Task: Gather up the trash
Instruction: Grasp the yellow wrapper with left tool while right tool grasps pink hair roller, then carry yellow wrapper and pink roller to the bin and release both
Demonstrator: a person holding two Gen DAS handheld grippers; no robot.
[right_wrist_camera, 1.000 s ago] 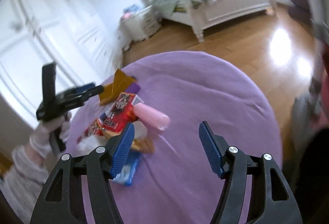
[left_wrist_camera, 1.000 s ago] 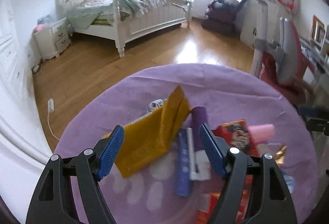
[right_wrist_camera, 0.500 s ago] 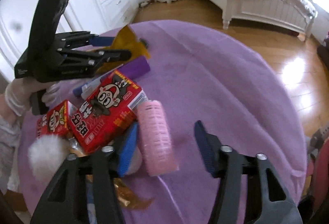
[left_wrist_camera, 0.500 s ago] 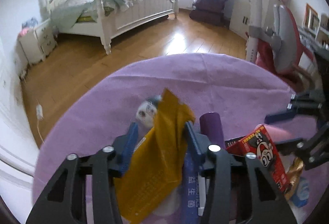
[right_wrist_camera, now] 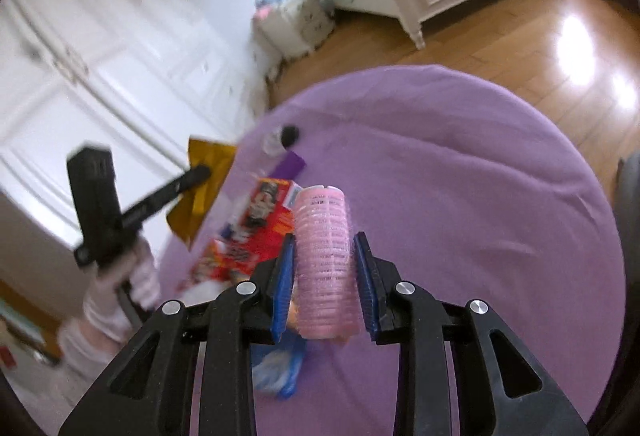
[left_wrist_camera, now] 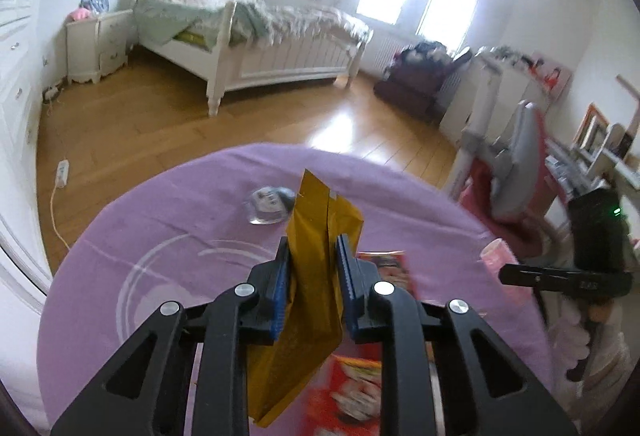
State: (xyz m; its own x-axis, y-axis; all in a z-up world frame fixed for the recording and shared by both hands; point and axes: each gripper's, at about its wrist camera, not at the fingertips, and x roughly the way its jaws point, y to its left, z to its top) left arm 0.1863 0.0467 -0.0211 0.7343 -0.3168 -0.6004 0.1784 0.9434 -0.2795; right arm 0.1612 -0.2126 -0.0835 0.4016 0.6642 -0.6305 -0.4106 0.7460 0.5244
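In the left wrist view my left gripper (left_wrist_camera: 311, 250) has its jaws closing on a crumpled gold foil wrapper (left_wrist_camera: 308, 300), lifted off the round purple-clothed table (left_wrist_camera: 160, 236). The right wrist view shows that wrapper (right_wrist_camera: 202, 192) hanging from the left gripper (right_wrist_camera: 200, 172). My right gripper (right_wrist_camera: 325, 250) has its jaws closing on a pink ribbed hair roller (right_wrist_camera: 325, 256), whose sides touch both blue pads. Red snack boxes (right_wrist_camera: 260, 228) lie just left of the roller. A small clear cup with a dark lid (left_wrist_camera: 269, 204) sits further out on the cloth.
A purple stick pack (right_wrist_camera: 289, 166) and a blue-and-white bag (right_wrist_camera: 276, 368) lie among the litter. A person's gloved hand (right_wrist_camera: 120, 292) grips the left tool. Wood floor, a white bed (left_wrist_camera: 256, 48), a nightstand (left_wrist_camera: 98, 48) and a red and grey chair (left_wrist_camera: 508, 188) surround the table.
Both pairs of jaws have narrowed: the left around the gold wrapper, which has come up off the cloth, and the right around the pink roller after moving in over it.
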